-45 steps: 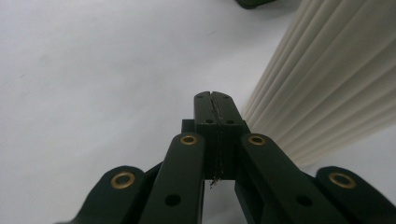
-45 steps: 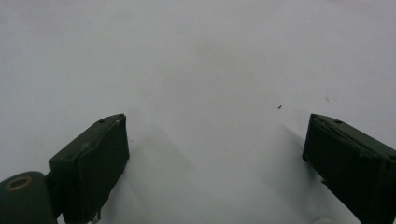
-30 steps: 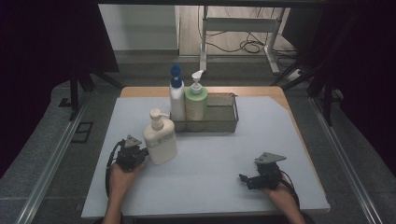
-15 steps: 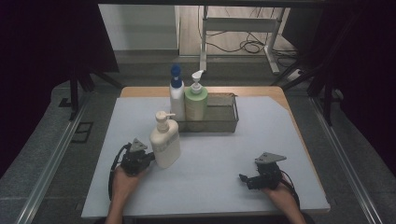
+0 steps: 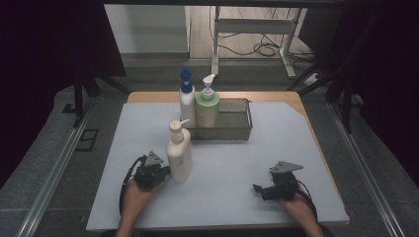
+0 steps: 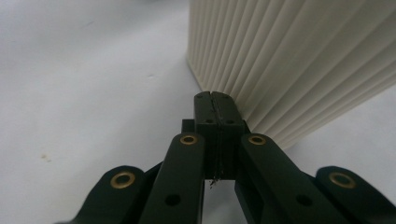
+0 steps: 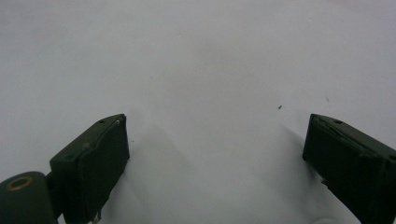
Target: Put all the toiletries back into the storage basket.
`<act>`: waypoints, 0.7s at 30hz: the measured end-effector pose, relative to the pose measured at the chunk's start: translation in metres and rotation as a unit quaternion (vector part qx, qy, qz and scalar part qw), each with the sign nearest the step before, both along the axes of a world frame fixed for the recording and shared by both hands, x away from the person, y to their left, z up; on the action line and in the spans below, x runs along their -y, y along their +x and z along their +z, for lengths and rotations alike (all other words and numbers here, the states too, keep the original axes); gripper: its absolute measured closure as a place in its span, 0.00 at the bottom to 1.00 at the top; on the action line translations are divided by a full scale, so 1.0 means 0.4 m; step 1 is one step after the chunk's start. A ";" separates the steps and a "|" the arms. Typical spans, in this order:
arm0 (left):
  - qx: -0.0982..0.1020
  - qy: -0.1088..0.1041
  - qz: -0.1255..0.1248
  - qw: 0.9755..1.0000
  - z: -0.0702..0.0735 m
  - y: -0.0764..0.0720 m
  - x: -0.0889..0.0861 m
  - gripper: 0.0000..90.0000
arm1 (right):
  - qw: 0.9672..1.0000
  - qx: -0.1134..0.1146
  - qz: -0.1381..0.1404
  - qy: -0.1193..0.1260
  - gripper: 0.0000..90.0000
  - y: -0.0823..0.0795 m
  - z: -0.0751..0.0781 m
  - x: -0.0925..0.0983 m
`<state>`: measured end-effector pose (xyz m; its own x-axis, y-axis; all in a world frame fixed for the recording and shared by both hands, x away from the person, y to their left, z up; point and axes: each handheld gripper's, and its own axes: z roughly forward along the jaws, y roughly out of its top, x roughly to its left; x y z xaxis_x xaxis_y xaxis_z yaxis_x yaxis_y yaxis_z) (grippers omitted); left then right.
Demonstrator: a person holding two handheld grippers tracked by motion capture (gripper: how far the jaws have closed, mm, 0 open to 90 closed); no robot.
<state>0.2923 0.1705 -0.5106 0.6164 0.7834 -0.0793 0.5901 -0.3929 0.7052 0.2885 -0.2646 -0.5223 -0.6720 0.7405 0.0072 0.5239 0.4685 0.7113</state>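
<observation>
Left claw pressed together, tips against ribbed cream pump bottle, apparently touching near its base. Could tip over if shoved hard, being tall. Right claw spread, empty.

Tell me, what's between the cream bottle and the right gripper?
Nothing. In the high view, bare grey mat runs from the cream bottle to the right gripper.
</observation>
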 end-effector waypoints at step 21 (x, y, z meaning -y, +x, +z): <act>-0.014 0.014 -0.049 0.999 -0.003 -0.026 0.065 0.99 | 1.000 0.000 0.000 0.000 0.07 0.000 0.000 0.000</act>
<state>0.2817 0.1446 -0.5117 0.6877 0.7220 -0.0760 0.5672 -0.4689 0.6770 0.2885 -0.2646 -0.5223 -0.6718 0.7407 0.0076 0.5243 0.4682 0.7113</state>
